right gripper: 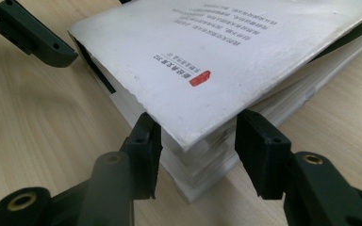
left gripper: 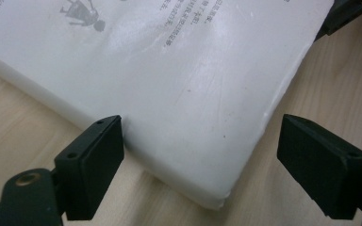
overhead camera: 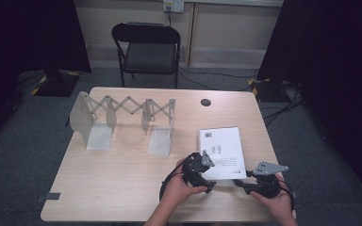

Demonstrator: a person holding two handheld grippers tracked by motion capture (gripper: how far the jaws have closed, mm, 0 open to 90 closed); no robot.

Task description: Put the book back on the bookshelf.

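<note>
Grey carpet, dark curtains and a black chair (overhead camera: 147,47) surround my wooden table (overhead camera: 122,169). On it a folding rack (overhead camera: 122,120), and a white book (overhead camera: 222,151) near me. My right gripper (right gripper: 195,148) pinches its corner; my left gripper (left gripper: 200,155) stands spread around another corner.

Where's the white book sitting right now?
In the high view the white book lies flat on the right half of the table, right of the folding rack, with both grippers at its near corners.
</note>
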